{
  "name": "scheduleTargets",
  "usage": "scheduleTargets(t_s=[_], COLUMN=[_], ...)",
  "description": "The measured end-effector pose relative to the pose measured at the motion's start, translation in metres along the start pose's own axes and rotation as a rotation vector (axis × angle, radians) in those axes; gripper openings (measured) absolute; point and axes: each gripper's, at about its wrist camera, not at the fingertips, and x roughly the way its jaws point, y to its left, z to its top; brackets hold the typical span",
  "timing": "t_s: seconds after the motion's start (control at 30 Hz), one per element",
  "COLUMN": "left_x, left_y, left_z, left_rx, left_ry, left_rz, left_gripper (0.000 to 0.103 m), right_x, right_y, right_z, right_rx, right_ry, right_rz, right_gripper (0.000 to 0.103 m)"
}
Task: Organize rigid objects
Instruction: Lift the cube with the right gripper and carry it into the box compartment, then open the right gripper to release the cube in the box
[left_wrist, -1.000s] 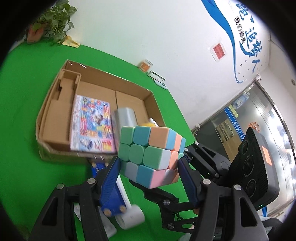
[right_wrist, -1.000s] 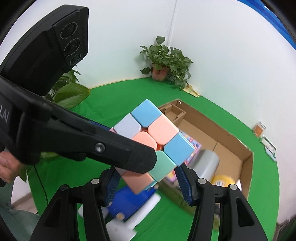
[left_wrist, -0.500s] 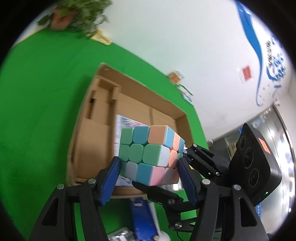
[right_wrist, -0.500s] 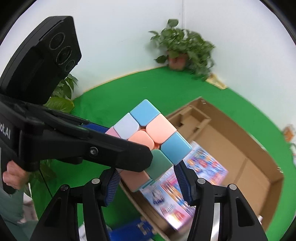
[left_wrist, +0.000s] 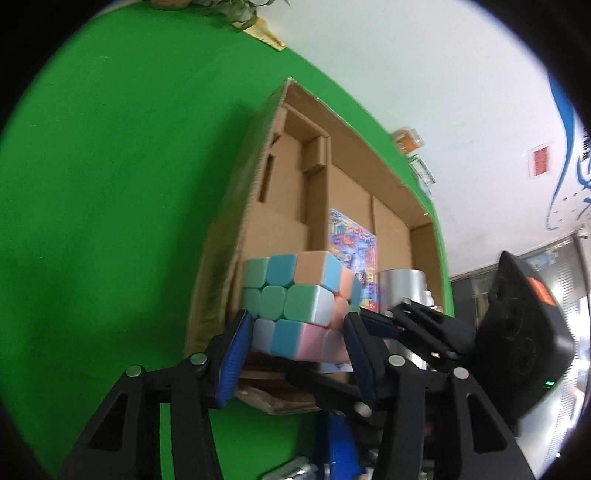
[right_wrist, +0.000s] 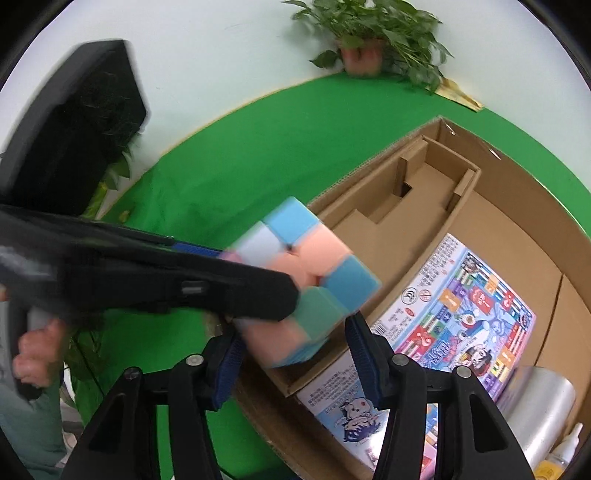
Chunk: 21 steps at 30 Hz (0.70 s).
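Note:
A pastel puzzle cube (left_wrist: 299, 299) is held in the air between both grippers, over the near-left corner of an open cardboard box (left_wrist: 258, 206). My left gripper (left_wrist: 295, 347) is shut on the cube's lower layer. My right gripper (right_wrist: 291, 350) is shut on the cube (right_wrist: 306, 273) from the other side; its arm shows at the right of the left wrist view. In the right wrist view the left gripper's arm crosses in front of the cube. The box holds a colourful picture box (right_wrist: 461, 314) and a silver cylinder (right_wrist: 539, 413).
The box (right_wrist: 517, 177) has a cardboard insert with slots at its left end. A green cloth (left_wrist: 110, 184) covers the table. A potted plant (right_wrist: 369, 48) stands at the back. A blue item (left_wrist: 340, 443) lies on the cloth below the grippers. A small bottle (right_wrist: 569, 446) is beside the cylinder.
Both grippers have carried the cube forward, from above the cloth in front of the box to over the box's near-left corner. The grip on the cube is unchanged.

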Motion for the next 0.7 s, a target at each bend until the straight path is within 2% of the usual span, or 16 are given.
scheduleTargets(t_s=[0.13,0.27,0.53,0.6,0.63,0.7], left_x=[-0.012,-0.015,-0.017,-0.016,-0.017,-0.02], left_y=[0.0,-0.006,-0.013,-0.012,-0.009,-0.011], left_z=[-0.002,-0.004,-0.015,-0.014,-0.014,-0.018], left_rx=[0.007,0.039,0.055,0.047,0.048,0.066], left_ry=[-0.058,-0.071,-0.076,-0.078,-0.075,-0.086], left_rz=[0.013,0.048,0.131,0.127,0.125,0.15], left_gripper=[0.044,0.039,0.034,0.034,0.034,0.034], right_x=[-0.018,-0.008,0.002,0.004,0.002,-0.012], right_y=[0.005,-0.001,-0.005,-0.004,-0.004,0.0], right_z=[-0.007,-0.006,-0.012,-0.014,-0.015,-0.022], right_rx=[-0.012,0.018,0.091,0.098,0.106,0.113], right_ry=[-0.052,-0.025,-0.013,-0.01,-0.014,-0.043], right_rz=[0.017,0.026,0.065,0.062,0.057,-0.009], right_gripper=[0.054,0.023,0.023,0.023,0.023,0.026])
